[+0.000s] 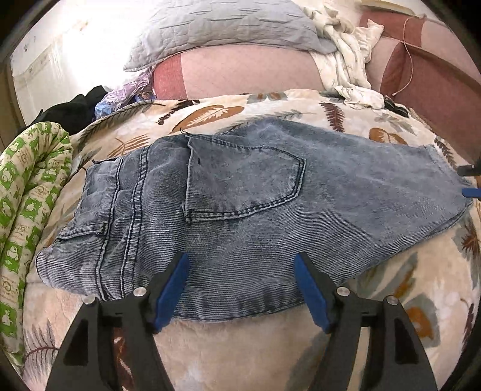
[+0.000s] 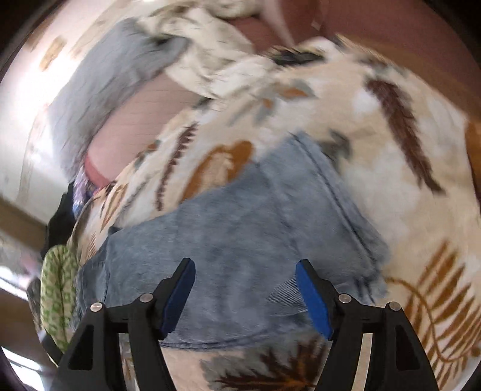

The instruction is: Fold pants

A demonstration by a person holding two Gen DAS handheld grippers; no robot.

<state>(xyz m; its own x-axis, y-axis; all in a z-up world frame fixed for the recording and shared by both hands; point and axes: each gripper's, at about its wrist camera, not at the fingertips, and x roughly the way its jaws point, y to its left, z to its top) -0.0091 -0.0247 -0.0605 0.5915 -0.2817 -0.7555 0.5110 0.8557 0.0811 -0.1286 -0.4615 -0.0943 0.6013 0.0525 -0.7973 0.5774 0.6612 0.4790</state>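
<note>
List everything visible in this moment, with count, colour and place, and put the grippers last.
jeans: one pair, faded blue denim, folded, lying flat mid-blanket, back pocket up
leaf-print blanket: one, cream with brown and grey leaves, under the jeans
green-print quilt: one, green and white, rolled at the blanket's left edge
grey pillow: one, pale grey, quilted, at the back
white patterned cloth: one, crumpled, back right beside the pillow
dark clothing: a black heap, back left
left gripper: one, black with blue pads, open over the near edge of the jeans
right gripper: one, black with blue pads, open over the jeans' end; its view is blurred
</note>
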